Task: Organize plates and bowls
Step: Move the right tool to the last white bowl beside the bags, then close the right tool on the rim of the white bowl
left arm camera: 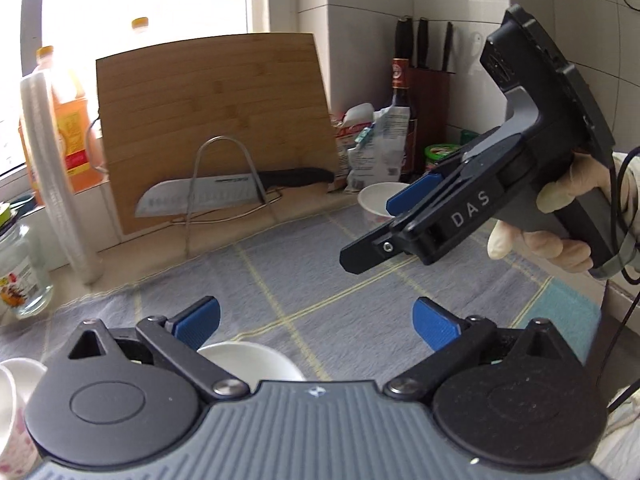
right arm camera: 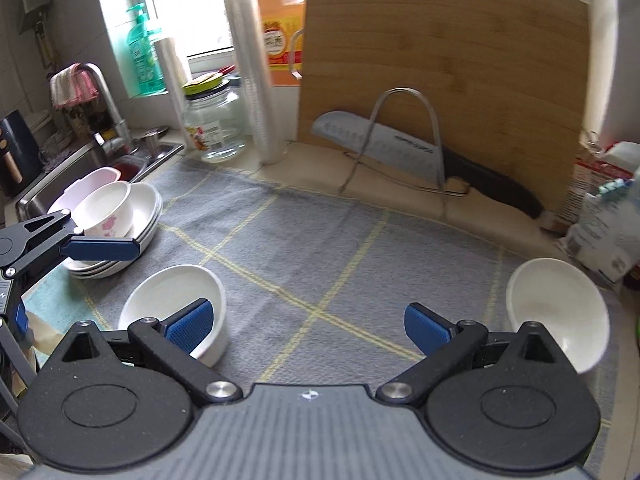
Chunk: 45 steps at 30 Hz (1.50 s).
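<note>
Both my left gripper (left arm camera: 316, 322) and right gripper (right arm camera: 308, 322) are wide apart and empty, so only the stack of plates (right arm camera: 120, 240) with one bowl (right arm camera: 105, 210) is done, while two white bowls (right arm camera: 180, 308) (right arm camera: 558, 312) wait apart on the desk (right arm camera: 320, 248).

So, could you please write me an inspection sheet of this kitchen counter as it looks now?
Surface: grey checked cloth over the counter.
Job's things: stack of plates holding a flowered bowl at left; white bowl lying free; small white bowl tilted at right.
Clutter: glass jar, stacked plastic cups, oil bottle, food bags.
Grippers: left gripper open, empty; right gripper open, empty.
Cables: black cable by the gloved hand.
Surroundings: cutting board, knife in wire rack, sink, window.
</note>
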### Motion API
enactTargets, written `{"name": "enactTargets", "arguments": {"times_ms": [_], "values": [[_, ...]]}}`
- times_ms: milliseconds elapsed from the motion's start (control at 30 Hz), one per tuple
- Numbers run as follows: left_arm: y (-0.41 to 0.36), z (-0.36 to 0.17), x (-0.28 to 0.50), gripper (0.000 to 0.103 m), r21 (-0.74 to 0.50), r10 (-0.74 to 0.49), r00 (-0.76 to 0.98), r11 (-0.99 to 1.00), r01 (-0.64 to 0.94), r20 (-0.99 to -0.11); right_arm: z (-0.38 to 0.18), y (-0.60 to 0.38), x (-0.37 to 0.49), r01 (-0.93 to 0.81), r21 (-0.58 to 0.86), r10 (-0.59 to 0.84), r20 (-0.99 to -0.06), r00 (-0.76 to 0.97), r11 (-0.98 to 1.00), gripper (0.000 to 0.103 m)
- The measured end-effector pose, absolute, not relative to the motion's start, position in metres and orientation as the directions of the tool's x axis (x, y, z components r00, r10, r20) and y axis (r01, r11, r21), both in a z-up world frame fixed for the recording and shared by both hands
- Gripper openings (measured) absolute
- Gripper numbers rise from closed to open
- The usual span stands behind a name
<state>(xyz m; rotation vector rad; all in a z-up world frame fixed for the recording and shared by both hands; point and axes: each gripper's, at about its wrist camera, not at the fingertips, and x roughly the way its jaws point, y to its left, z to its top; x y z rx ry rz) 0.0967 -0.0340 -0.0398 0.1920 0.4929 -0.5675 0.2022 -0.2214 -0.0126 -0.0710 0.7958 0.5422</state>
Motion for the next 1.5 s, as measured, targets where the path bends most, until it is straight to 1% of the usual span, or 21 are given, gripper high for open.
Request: {"name": "enactTargets", "arguments": {"times_ms": [133,300,400,667,800,1200,1367,1500], "values": [[-0.069,-0.044,0.113,0.102,0.013,-0.528,0.698,0.793,0.610,-0.484,-0.011,-0.268,0.207,-0.384,0.108,0.346,-0.694,0.631,0.917,0.103],[-0.110,-0.056,0.137,0.102,0.005,-0.539,0.701,0.791,0.611,-0.467,-0.021,-0.323,0.219,-0.276,0.076,0.247,-0.708,0.661,0.958,0.103],[-0.136,-0.063,0.150,0.102,0.022,-0.538,0.702,0.787,0.617,-0.467,-0.026,-0.345,0.228,-0.251,0.077,0.229,-0.714,0.661,0.965,0.103],[-0.183,-0.089,0.180,0.102,0.050,-0.513,0.695,0.786,0.616,-0.504,-0.042,-0.371,0.259,-0.268,0.122,0.270,-0.730,0.628,0.956,0.103],[-0.198,-0.100,0.196,0.102,0.044,-0.500,0.684,0.790,0.612,-0.531,-0.053,-0.374,0.274,-0.289,0.133,0.288,-0.743,0.605,0.948,0.103],[-0.220,-0.107,0.224,0.102,0.062,-0.485,0.685,0.791,0.609,-0.544,-0.070,-0.377,0.300,-0.330,0.161,0.331,-0.758,0.563,0.930,0.103],[-0.224,-0.105,0.229,0.101,0.067,-0.487,0.690,0.789,0.610,-0.536,-0.071,-0.375,0.307,-0.348,0.166,0.345,-0.758,0.553,0.923,0.100],[-0.226,-0.104,0.230,0.098,0.084,-0.488,0.696,0.785,0.614,-0.527,-0.071,-0.372,0.311,-0.362,0.171,0.357,-0.761,0.543,0.916,0.095]]}}
